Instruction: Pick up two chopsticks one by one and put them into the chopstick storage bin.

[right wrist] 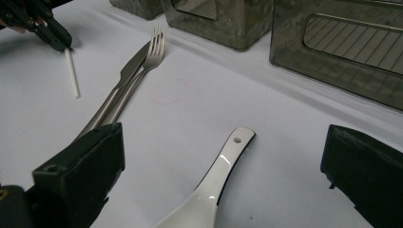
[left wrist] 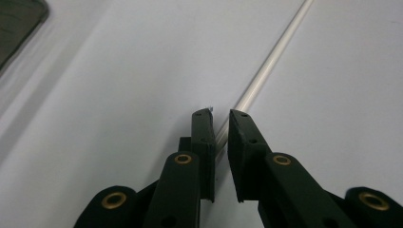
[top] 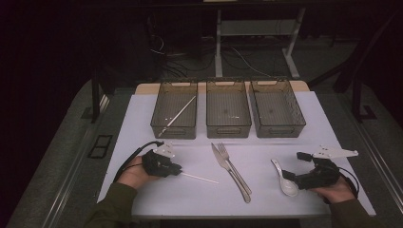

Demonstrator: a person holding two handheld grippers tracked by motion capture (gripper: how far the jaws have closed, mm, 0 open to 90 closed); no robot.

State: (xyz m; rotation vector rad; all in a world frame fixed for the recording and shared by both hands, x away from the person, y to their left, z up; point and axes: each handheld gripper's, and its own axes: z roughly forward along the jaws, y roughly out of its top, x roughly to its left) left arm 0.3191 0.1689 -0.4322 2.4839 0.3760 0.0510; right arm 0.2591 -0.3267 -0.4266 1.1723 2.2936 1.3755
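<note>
A thin white chopstick lies on the white table cover at the front left. My left gripper is shut on its near end, and the stick runs out between the jaws. A white ceramic spoon rests at the front right. My right gripper stands open with a jaw on each side of the spoon's handle, not touching it. In the right gripper view the left gripper and its chopstick appear at the top left.
A steel knife and fork lie side by side at the table's middle. Three dark mesh bins stand in a row behind them. Another chopstick leans inside the left bin.
</note>
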